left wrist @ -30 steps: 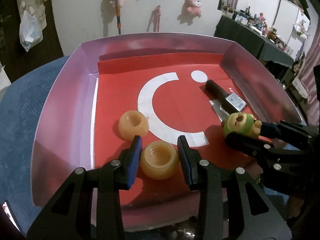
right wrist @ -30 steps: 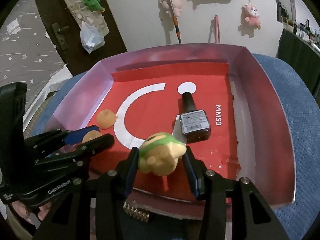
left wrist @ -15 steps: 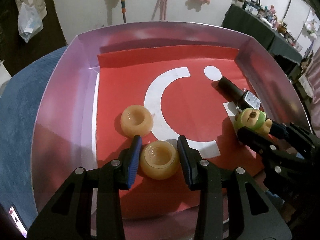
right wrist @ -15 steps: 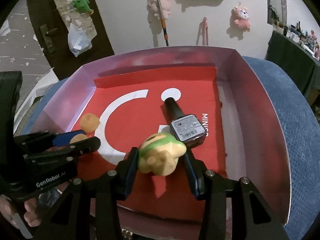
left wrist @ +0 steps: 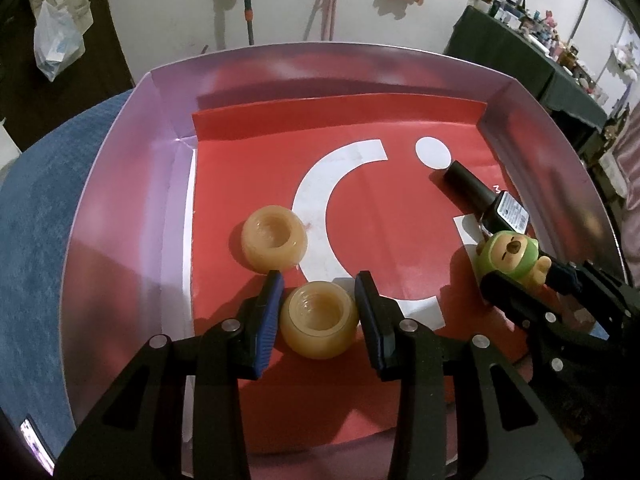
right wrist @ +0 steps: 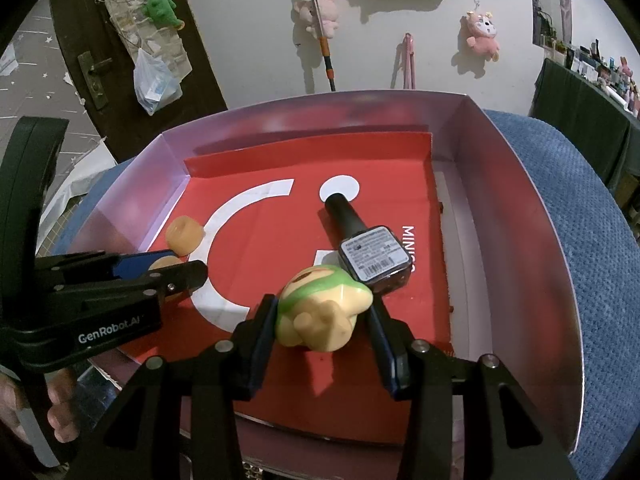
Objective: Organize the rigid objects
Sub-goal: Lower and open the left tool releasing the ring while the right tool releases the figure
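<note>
A shallow box [left wrist: 132, 184] with a red floor lies on a blue cushion. My left gripper [left wrist: 319, 300] is shut on a tan round pot [left wrist: 320, 324] near the box's front edge. A second tan pot [left wrist: 274, 242] rests just beyond its left finger. My right gripper [right wrist: 322, 308] is shut on a green-hooded bear figurine [right wrist: 320, 312], held low over the floor at front right. A black bottle [right wrist: 368, 248] lies right behind the figurine. In the right wrist view my left gripper [right wrist: 176, 264] comes in from the left, beside the second tan pot [right wrist: 184, 235].
The box walls [right wrist: 516, 216] rise on all sides; the blue cushion [right wrist: 592, 248] spreads around them. A hand [right wrist: 60, 416] holds the left tool at lower left. Behind are a white wall with plush toys [right wrist: 484, 32] and a dark door [right wrist: 96, 80].
My left gripper has shifted slightly with its pot, so the second pot now sits clear of its left finger. The right gripper turned a little, and the bottle now lies closer behind the figurine.
</note>
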The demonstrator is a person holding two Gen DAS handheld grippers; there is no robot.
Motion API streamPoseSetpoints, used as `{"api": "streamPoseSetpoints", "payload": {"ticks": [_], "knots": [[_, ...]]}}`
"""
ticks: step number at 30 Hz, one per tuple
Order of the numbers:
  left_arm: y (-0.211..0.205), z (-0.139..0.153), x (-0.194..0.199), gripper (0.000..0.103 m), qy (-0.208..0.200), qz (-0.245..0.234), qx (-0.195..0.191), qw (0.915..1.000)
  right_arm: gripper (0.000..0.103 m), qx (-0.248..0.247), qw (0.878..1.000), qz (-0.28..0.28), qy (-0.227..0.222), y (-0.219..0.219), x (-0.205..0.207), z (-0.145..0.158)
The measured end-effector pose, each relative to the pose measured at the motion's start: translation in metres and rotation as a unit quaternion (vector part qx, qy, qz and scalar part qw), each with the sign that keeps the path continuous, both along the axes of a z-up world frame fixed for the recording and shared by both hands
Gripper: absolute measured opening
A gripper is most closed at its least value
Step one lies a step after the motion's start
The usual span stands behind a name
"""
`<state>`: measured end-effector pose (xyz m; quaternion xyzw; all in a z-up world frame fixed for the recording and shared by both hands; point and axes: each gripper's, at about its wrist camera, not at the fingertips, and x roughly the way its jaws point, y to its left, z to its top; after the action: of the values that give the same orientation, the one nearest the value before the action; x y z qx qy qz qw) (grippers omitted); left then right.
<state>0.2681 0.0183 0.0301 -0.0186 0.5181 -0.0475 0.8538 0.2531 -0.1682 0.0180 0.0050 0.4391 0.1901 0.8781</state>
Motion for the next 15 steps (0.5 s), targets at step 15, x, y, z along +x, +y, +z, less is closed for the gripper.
{"api": "streamPoseSetpoints", "payload": {"ticks": [15], "knots": [[0.0025, 0.0016, -0.0016, 0.048, 0.002, 0.002, -0.006, 1.0000, 0.048, 0.000, 1.000, 0.001, 0.000, -0.0010, -0.0003, -0.0009]]}}
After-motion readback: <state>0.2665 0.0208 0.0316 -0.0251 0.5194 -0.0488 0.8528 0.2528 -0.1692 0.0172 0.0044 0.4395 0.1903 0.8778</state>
